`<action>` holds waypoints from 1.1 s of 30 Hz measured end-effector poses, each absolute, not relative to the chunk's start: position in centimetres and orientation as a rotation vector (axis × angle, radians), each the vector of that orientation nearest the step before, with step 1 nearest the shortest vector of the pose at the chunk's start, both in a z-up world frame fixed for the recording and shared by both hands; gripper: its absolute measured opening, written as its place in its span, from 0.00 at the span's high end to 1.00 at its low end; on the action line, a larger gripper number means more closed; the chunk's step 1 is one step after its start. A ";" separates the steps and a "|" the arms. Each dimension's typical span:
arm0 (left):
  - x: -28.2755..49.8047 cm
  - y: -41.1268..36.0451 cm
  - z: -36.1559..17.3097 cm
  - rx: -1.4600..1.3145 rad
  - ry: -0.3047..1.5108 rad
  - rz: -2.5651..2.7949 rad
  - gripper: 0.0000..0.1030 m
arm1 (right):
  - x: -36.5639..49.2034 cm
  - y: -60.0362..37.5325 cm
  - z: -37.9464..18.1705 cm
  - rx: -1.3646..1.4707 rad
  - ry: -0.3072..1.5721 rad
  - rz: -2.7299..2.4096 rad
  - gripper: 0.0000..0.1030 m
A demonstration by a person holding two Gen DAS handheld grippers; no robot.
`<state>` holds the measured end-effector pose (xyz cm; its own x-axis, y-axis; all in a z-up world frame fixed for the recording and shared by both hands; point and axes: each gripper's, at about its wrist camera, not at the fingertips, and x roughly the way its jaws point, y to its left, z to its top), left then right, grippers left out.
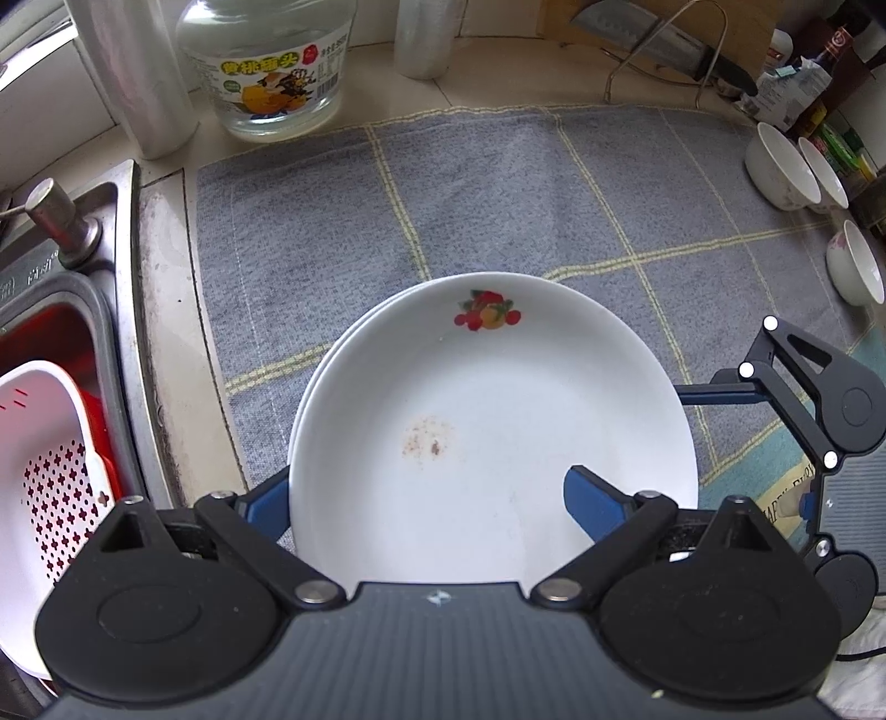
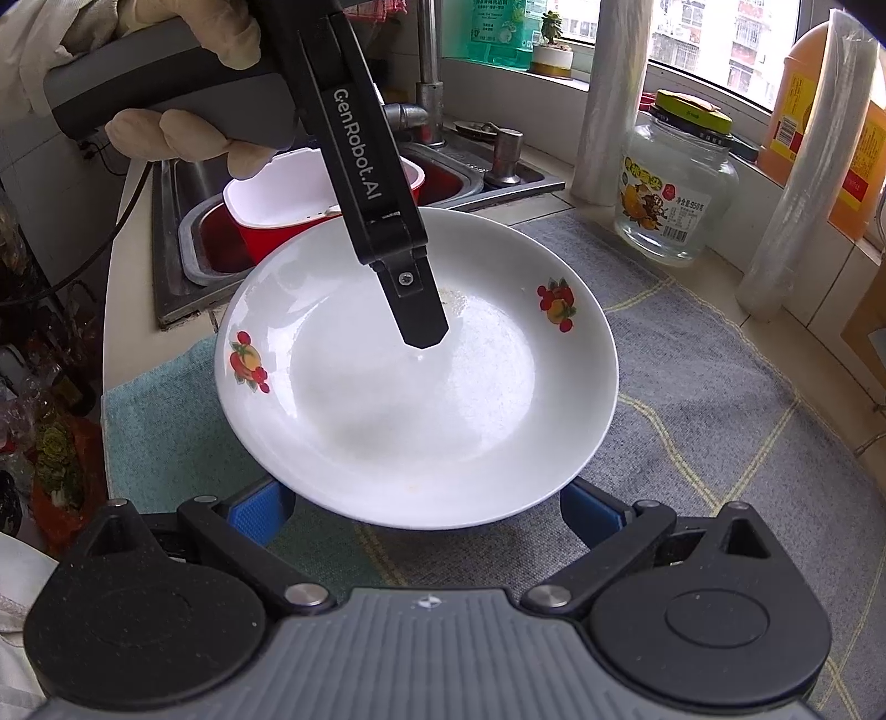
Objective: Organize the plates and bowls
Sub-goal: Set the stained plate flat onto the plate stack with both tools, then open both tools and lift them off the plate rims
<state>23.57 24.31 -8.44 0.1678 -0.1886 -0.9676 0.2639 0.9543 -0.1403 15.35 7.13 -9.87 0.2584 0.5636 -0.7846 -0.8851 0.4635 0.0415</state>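
A white deep plate with fruit decals (image 1: 487,421) lies on a second white plate (image 1: 303,399), whose rim shows at its left, on the grey checked cloth (image 1: 498,194). My left gripper (image 1: 429,493) is open and straddles the near rim, one blue finger over the plate's inside and the other hidden beneath. In the right wrist view its upper fingertip (image 2: 423,327) touches the plate (image 2: 415,387). My right gripper (image 2: 426,509) is open, both fingers low at the plate's near edge. Three white bowls (image 1: 781,166) lie tilted at the cloth's far right.
A steel sink (image 1: 66,310) at the left holds a red basin and a white colander (image 1: 44,487). A glass jar (image 1: 266,66) and plastic-wrap rolls (image 1: 138,77) stand behind the cloth. A knife (image 1: 664,44) rests on a wire rack at the back right. A gloved hand (image 2: 183,133) holds the left gripper.
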 end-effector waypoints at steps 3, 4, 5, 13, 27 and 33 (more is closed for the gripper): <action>23.5 24.3 -8.4 0.068 1.368 -0.312 0.05 | 15.5 7.2 -9.9 -0.466 0.834 1.033 0.00; 23.5 24.4 -8.4 0.063 1.367 -0.308 0.05 | 15.5 7.2 -10.0 -0.467 0.835 1.034 0.00; 23.5 24.5 -8.3 0.060 1.368 -0.301 0.05 | 15.5 7.2 -10.0 -0.468 0.835 1.035 0.00; 23.2 25.1 -8.3 0.044 1.365 -0.272 0.05 | 15.6 7.0 -9.8 -0.455 0.827 1.040 0.00; 18.4 19.4 -3.1 0.156 0.897 -0.380 0.03 | 15.9 2.4 -7.4 -0.411 0.745 0.732 0.00; 17.6 14.7 -3.1 0.174 0.781 -0.454 0.03 | 15.5 -1.9 -6.9 -0.346 0.733 0.503 0.00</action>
<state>17.56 14.72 -3.13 0.6199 -0.3287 -0.7125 0.4557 0.8900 -0.0142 15.47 -1.92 -6.86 0.6341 0.3125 -0.7073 -0.5476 0.8272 -0.1255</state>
